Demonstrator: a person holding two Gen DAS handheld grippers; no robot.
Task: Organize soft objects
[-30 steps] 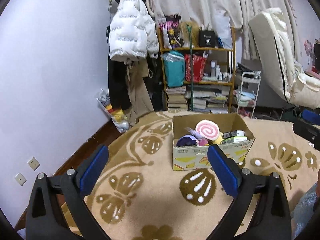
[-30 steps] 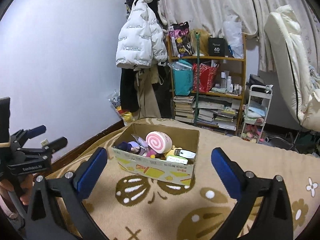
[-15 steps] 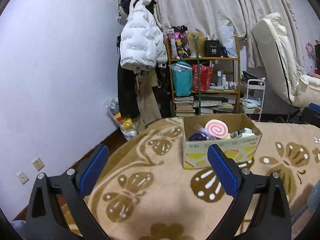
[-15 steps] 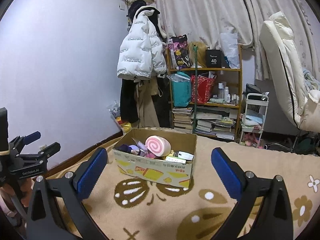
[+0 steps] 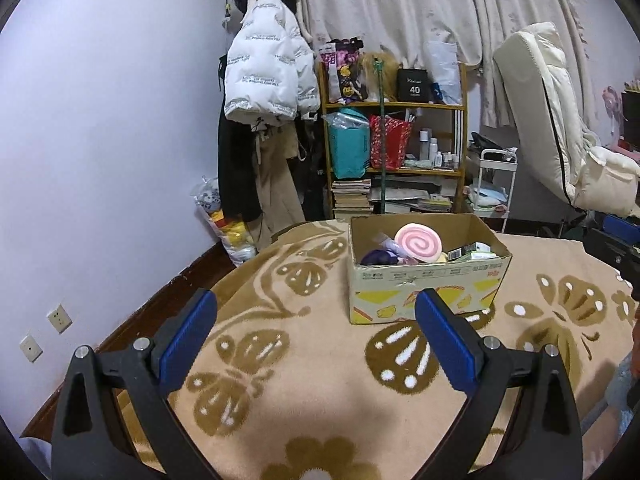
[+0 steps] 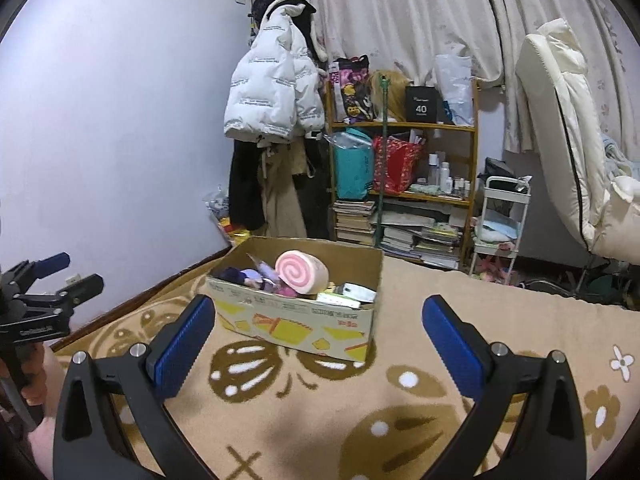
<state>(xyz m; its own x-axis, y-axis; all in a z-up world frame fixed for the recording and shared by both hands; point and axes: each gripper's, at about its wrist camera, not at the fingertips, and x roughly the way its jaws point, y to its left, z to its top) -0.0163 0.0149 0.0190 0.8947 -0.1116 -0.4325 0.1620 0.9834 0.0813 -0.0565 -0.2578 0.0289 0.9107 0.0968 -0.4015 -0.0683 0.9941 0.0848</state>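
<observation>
I see a beige blanket with brown butterfly patterns [image 5: 320, 360] spread under an open cardboard box [image 5: 428, 288], my landmark. Inside the box a pink swirl-roll plush cushion [image 5: 418, 243] lies on top of a dark purple soft toy [image 5: 378, 258]. My left claw [image 5: 316, 336] and right claw [image 6: 320, 340] hover short of the box, both spread wide, holding nothing.

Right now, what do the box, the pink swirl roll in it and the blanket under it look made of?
Box: corrugated cardboard, matte brown with printed yellow graphics and creased edges. Pink swirl roll: probably plush or foam, with a soft, rounded, dull surface. Blanket: fuzzy fleece-like fabric; its nap shows in the tan and brown pattern.
</observation>
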